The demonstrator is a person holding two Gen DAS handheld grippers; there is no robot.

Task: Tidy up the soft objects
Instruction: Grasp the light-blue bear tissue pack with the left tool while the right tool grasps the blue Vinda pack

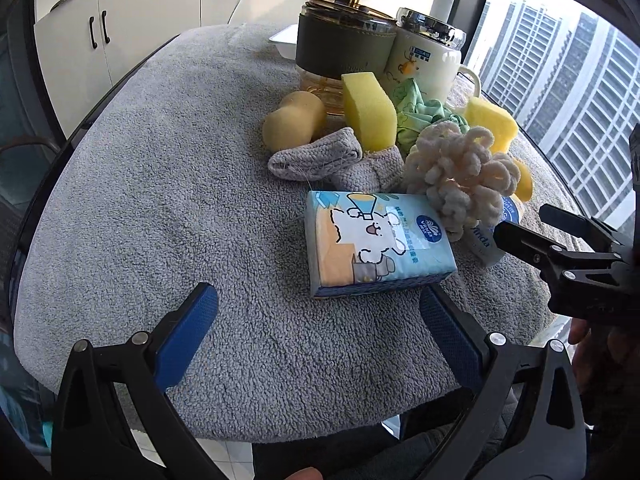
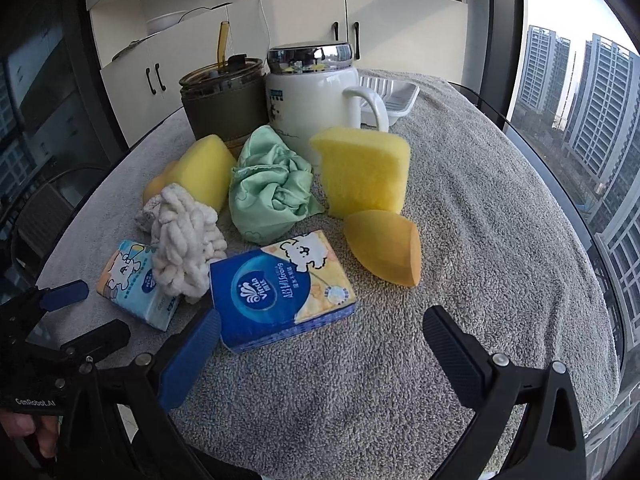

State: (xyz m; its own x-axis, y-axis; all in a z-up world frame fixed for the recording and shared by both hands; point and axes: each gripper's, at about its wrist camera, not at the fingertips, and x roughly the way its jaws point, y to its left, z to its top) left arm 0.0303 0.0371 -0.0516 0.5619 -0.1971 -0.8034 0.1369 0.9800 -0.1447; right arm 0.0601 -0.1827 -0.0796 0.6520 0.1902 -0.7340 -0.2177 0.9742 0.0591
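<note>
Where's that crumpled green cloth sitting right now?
The green cloth lies mid-table in the right wrist view, between two yellow sponges, just in front of the white mug.

A round table under a grey towel (image 2: 460,280) carries two tissue packs (image 2: 280,292) (image 1: 376,246), sponges (image 2: 366,170), a green cloth (image 2: 272,188), a yarn ball (image 1: 456,172), a mug (image 2: 316,96) (lidded), a tumbler (image 2: 222,104) and a white tray (image 2: 396,100).

fuzzy grey towel (image 2: 460,280), glossy plastic tissue pack (image 2: 280,292), porous yellow sponge (image 2: 366,172)
</note>
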